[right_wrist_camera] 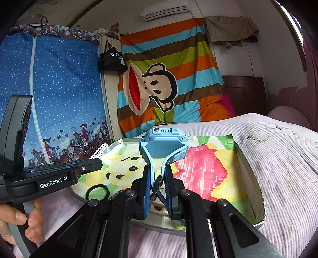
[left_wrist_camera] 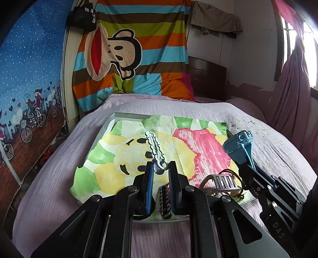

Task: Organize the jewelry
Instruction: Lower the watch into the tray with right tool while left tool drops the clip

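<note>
A tray [left_wrist_camera: 111,123] lies on the bed [left_wrist_camera: 59,158]; the watch [left_wrist_camera: 238,146] is right of the left hand-held gripper [left_wrist_camera: 160,168].

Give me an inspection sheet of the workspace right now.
Surface: shallow tray lined with a cartoon-print sheet, resting on a pink ribbed bedspread.
Job's things: blue smartwatch held above the tray by its strap; white wavy-edged band gripped at its dark end; braided bracelet, metal-link watch band and black hair tie lying in the tray.
Clutter: nothing seen.
Grippers: left tool shut on the white band; right tool shut on the smartwatch strap.
Cables: thin cord down the far wall.
Surroundings: striped monkey blanket, blue dotted wardrobe cover, pink curtain, air conditioner.
</note>
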Tool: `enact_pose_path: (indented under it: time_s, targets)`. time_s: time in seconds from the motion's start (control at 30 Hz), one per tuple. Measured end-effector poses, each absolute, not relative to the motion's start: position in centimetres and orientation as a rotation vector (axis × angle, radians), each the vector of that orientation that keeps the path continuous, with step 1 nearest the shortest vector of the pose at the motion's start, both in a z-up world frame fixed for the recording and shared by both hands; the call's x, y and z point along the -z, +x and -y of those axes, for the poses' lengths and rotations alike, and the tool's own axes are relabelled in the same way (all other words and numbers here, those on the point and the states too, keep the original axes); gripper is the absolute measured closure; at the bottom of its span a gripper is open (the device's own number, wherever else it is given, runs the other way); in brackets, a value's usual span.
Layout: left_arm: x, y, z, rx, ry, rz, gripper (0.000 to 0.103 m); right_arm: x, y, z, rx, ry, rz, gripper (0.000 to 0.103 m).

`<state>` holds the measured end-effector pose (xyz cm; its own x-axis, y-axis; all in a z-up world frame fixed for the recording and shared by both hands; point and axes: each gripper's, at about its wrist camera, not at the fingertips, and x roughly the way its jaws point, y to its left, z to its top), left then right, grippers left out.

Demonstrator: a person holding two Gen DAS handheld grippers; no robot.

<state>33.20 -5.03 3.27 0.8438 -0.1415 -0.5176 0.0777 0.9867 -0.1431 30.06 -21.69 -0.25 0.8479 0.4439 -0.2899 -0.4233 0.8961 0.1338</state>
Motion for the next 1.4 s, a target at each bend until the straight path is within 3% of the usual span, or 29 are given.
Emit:
enact_pose_path:
  time_s: [0.73,1.27,1.4]
  targets:
    - [2.3,40.4,4.7,0.128,-0.154,-0.767,0.091,2.9,35.0,24.0,-0.341,0.158,-0.554,0.089]
    - [2.4,40.4,4.4,0.12,-0.188,-0.768,0.091,3.2,35.4,23.5,-0.341,0.134,-0.579,0.079]
    - [2.3,40.0,3.7,0.118,-0.227,-0.75,0.089,3.1,35.3,23.5,-0.337,0.137,-0.571,0.072]
